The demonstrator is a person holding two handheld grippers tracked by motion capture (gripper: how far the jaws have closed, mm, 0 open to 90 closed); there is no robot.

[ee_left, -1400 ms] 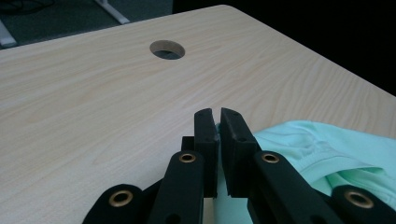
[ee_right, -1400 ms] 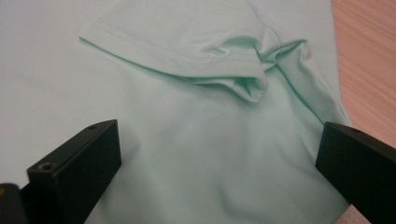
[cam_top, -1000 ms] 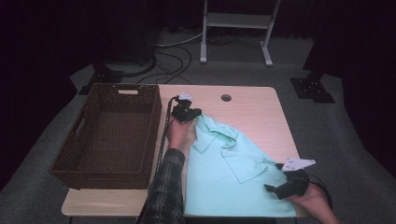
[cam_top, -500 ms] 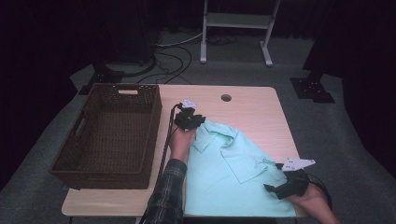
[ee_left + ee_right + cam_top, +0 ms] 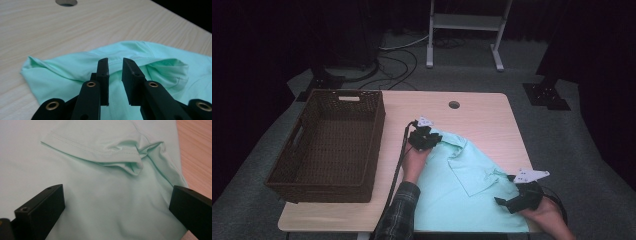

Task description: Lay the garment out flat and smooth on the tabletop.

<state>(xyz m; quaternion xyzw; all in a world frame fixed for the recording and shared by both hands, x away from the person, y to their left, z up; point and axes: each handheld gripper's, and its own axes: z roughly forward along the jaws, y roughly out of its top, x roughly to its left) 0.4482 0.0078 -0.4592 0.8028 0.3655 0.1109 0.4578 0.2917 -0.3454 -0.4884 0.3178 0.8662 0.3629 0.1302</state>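
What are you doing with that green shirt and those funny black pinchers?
A person holds a gripper in each hand and is working on a mint-green shirt spread on the wooden table. The left gripper is at the shirt's far edge, jaws a little apart with nothing pinched between them. The right gripper hangs wide open over the shirt near a folded sleeve. A brown wicker basket waits on the left side of the table.

Shirt (image 5: 462,190): thin mint knit cloth, smooth, matt, stitched hems, soft creases. Table (image 5: 482,117): pale wood-grain top, smooth, low sheen. Basket (image 5: 329,142): dark brown woven wicker, rough. Left gripper (image 5: 115,75) jaws: black matt plastic, brass-coloured rivets. Sleeve (image 5: 397,215): dark plaid cloth.
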